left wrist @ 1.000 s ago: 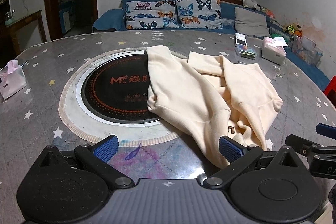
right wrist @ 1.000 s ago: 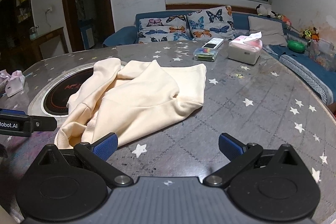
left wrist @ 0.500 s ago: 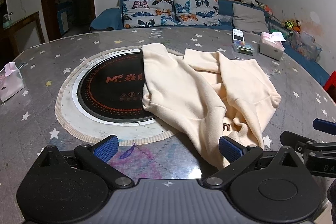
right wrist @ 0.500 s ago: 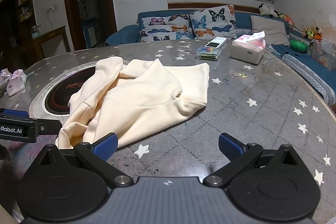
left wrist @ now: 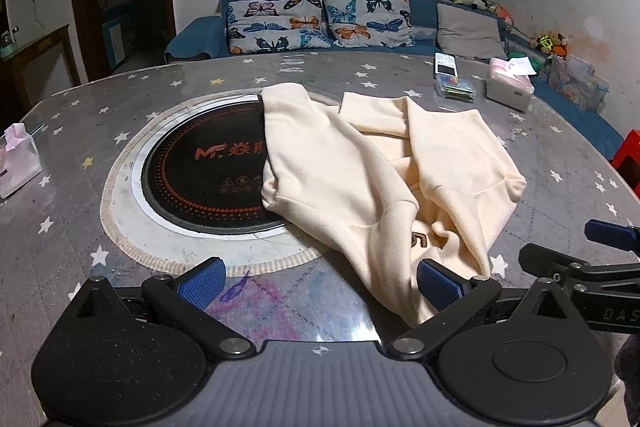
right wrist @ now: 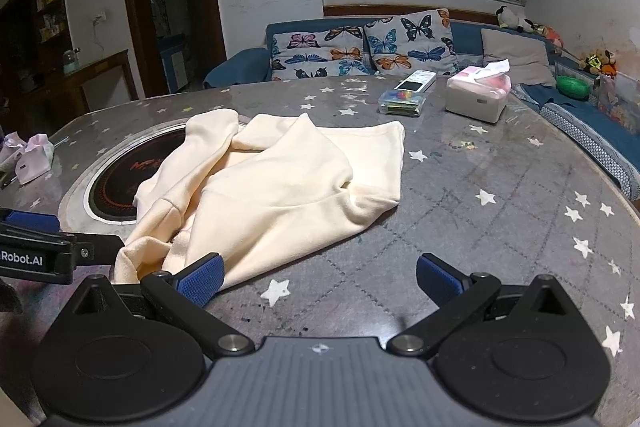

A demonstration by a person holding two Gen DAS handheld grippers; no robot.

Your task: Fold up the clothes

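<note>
Left wrist view shows a pink tissue pack (left wrist: pixel 18 163) far left, then the round black cooker plate (left wrist: pixel 208 171) set in the starry table (left wrist: pixel 100 107). A crumpled cream sweatshirt (left wrist: pixel 360 179) lies half over that plate. The left gripper (left wrist: pixel 318 285) is wide apart, holding nothing. Right wrist view shows the right gripper (right wrist: pixel 320 279) also wide apart, its left blue pad (right wrist: pixel 202 279) by the sweatshirt's near edge.

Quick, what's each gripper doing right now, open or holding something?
Left gripper: open, holding nothing.
Right gripper: open, holding nothing; the cream garment lies loose.
</note>
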